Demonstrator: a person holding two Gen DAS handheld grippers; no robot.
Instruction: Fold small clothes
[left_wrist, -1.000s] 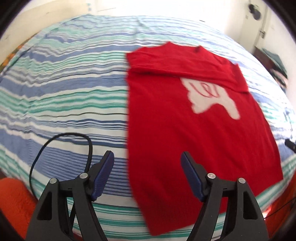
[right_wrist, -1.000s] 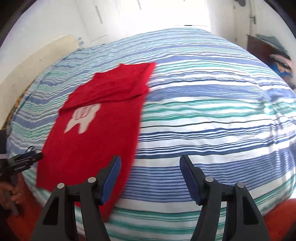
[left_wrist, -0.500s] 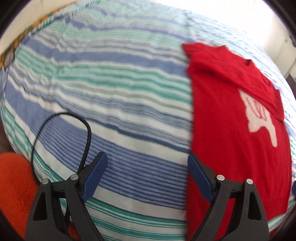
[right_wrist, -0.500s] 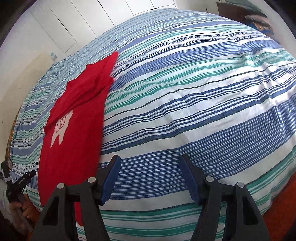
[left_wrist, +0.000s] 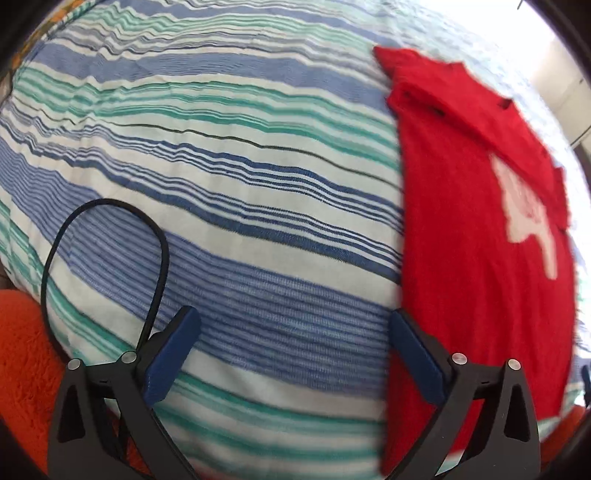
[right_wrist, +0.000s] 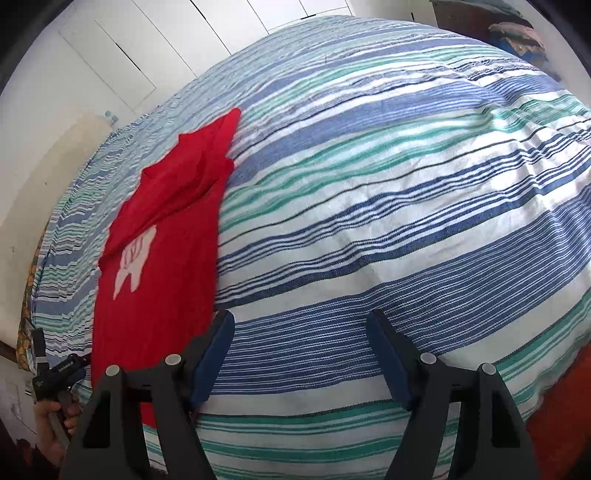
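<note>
The left hand-held gripper (left_wrist: 291, 350) hangs over the near edge of the bed (left_wrist: 229, 177), its jaws spread very wide after just opening further — nothing lies between them but the striped bedspread below. Its right blue pad (left_wrist: 415, 360) stands just at the left edge of the red shirt (left_wrist: 480, 258), yet whether it touches the cloth I cannot tell; the left pad is over bare stripes. A black cable (left_wrist: 110, 206) loops up beside the left jaw.

The shirt lies flat on the bedspread, near the bed's near edge, with its top part folded over so that the fold crosses just above a white print (left_wrist: 528, 218) on the front. Its bottom hem reaches the near edge of the bed.

From the other side, the right hand-held gripper (right_wrist: 301, 362) is also released, its jaws having just widened a little, and it holds nothing — only blue and white stripes show between the pads. Its left pad (right_wrist: 212, 363) sits just beside the right edge of the shirt (right_wrist: 159, 288), apart from it as far as I can see. At the far left of that view a hand (right_wrist: 55, 424) grips the handle of the other tool. An orange rug (left_wrist: 22, 362) shows below the bed's edge.
</note>
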